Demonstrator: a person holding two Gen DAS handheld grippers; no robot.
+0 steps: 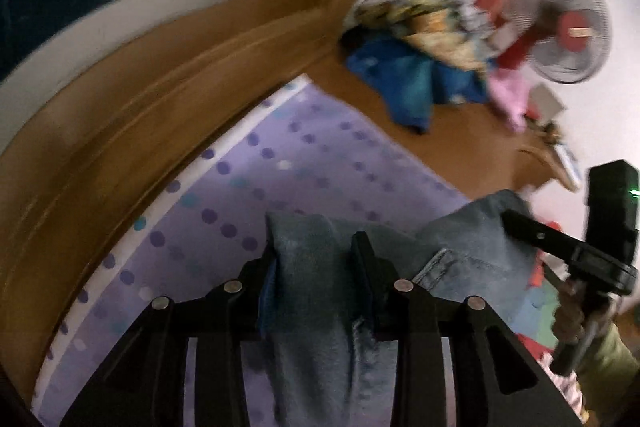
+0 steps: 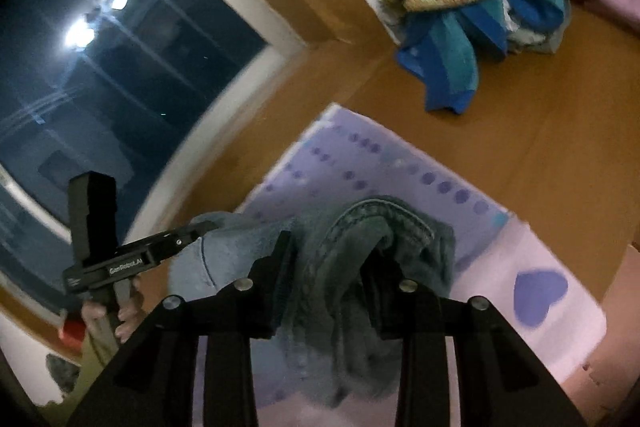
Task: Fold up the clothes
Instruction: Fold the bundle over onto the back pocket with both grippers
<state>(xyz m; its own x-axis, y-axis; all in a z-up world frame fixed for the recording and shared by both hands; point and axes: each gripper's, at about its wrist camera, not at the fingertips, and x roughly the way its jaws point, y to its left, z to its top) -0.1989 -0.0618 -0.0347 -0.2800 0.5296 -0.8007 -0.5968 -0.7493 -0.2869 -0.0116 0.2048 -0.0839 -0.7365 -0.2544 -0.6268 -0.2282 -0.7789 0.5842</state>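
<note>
A wooden floor [image 2: 520, 131] runs to a dark window [image 2: 120, 67], and a lilac dotted mat [image 1: 304, 163] lies on it with bare boards beyond its far edge. The jeans [image 1: 312, 307] hang over the mat, held up between both tongs. The left gripper [image 1: 316, 263] is clamped on a fold of denim; the right gripper [image 2: 328, 259] pinches the bunched seam. A heap of clothes [image 2: 472, 7] sits at the far right. Only the left view shows a fan [image 1: 564, 23]; only the right shows the mat's heart print [image 2: 540, 291].
</note>
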